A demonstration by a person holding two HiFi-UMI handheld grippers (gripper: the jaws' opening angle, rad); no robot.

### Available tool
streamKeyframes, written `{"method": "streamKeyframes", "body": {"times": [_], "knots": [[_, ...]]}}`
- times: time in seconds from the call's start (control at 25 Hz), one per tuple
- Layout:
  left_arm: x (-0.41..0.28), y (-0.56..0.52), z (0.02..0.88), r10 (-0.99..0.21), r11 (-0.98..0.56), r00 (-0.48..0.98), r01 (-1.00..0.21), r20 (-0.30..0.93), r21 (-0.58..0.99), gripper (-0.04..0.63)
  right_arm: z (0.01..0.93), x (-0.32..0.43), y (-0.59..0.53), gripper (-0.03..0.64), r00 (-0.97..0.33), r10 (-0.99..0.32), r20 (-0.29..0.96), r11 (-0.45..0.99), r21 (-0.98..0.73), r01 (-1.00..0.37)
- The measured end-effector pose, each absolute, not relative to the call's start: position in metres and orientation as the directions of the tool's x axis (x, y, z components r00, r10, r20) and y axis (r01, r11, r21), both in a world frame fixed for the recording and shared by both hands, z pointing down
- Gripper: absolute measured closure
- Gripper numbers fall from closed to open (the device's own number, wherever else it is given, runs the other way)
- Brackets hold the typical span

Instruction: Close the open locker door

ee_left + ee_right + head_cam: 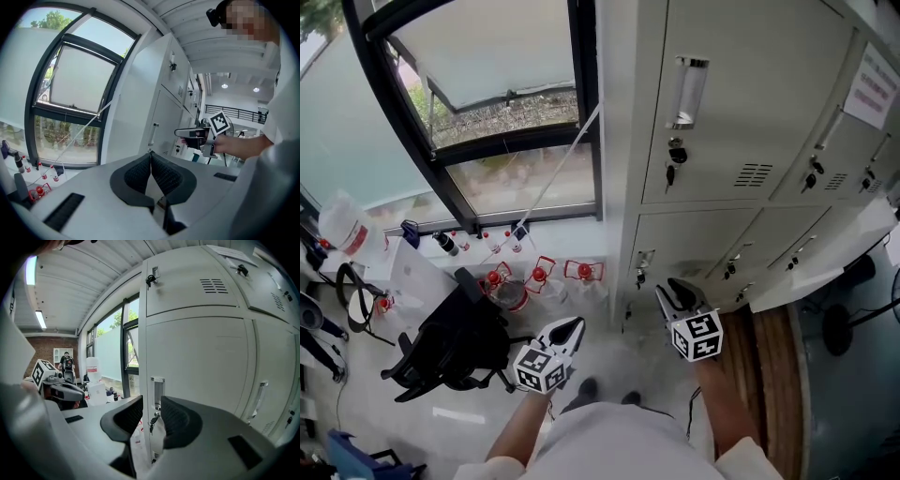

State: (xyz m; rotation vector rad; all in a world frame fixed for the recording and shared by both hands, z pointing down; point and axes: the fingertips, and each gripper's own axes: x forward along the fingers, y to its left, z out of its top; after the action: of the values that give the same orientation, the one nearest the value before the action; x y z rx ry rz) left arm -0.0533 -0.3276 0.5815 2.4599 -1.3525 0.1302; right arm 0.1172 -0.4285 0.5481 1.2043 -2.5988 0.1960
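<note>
Hovering right hand-held gripper (671, 294) clear of locker door (825, 275)

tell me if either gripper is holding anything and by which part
Nothing is held: left gripper is shut and empty; right gripper is open, facing the locker.

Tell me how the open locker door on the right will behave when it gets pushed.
The open locker door looks like thin painted sheet metal, so it is probably light yet stiff. Being a flat hinged panel, it should swing readily, perhaps slamming if shoved. Its smooth face likely offers little grip.
</note>
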Motion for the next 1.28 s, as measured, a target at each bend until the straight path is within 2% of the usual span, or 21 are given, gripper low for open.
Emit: {"method": "streamKeyframes", "body": {"times": [0.56, 1.28], "knots": [[-0.002, -0.307, 0.569, -0.822, -0.483, 0.524, -0.849, 0.222, 0.216, 0.574, 0.538, 0.177, -0.378, 0.541, -0.645, -0.709, 0.286, 0.672, -0.005, -0.741], [-0.029, -0.288, 0.532, -0.752, -0.597, 0.628, -0.777, 0.198, 0.199, 0.574, 0.520, 0.176, -0.311, 0.584, -0.531, -0.800, 0.279, 0.549, -0.015, -0.836]]}}
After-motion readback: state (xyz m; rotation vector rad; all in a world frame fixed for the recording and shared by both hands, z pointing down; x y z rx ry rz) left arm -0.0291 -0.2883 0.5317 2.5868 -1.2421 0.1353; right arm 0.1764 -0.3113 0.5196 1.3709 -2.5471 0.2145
